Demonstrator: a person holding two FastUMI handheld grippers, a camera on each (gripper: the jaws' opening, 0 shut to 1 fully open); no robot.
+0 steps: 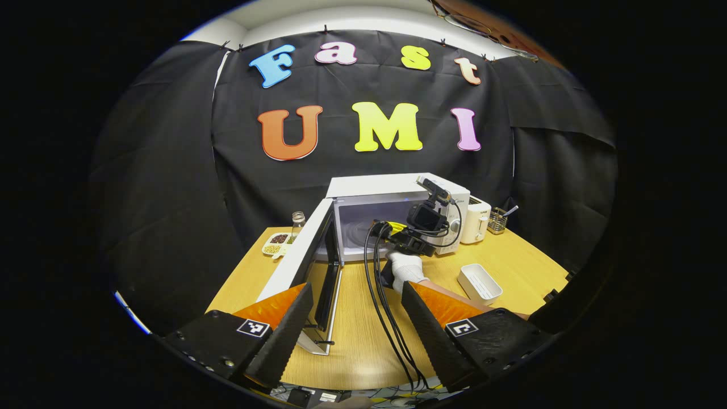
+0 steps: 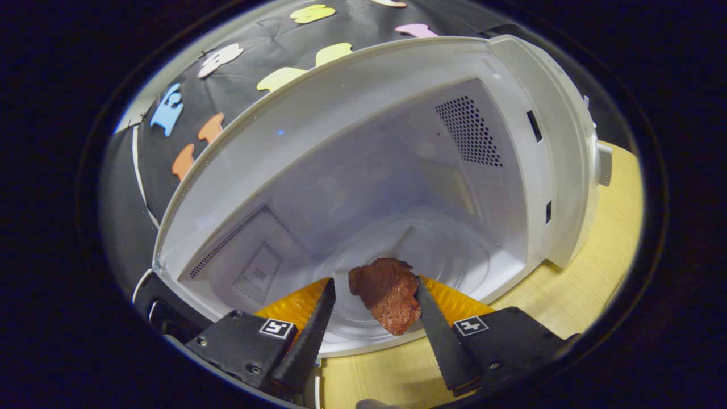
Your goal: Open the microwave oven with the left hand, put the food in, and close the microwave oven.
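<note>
Right gripper [image 2: 372, 318] is seen at the mouth of the open microwave oven [image 2: 397, 170], its fingers set apart with a reddish-brown piece of food [image 2: 386, 295] between them; the food lies against the right finger, while a clear gap separates it from the left finger, so it is not clamped from both sides. The food is positioned just over the front edge of the oven's cavity floor, above the glass turntable [image 2: 448, 255]. In the left gripper view, the left gripper [image 1: 355, 329] is observed held back from the oven above the wooden worktop [image 1: 363, 341], fingers wide apart and nothing between them. The oven door [image 1: 309, 267] is swung fully open toward that gripper. A gloved hand [image 1: 406, 272] with trailing black cables [image 1: 377, 295] is recorded at the oven opening. A white tray [image 1: 480, 282], a white toaster [image 1: 476, 218], a small glass jar [image 1: 297, 220] and a divided dish [image 1: 275, 243] stand on the worktop around the oven.
</note>
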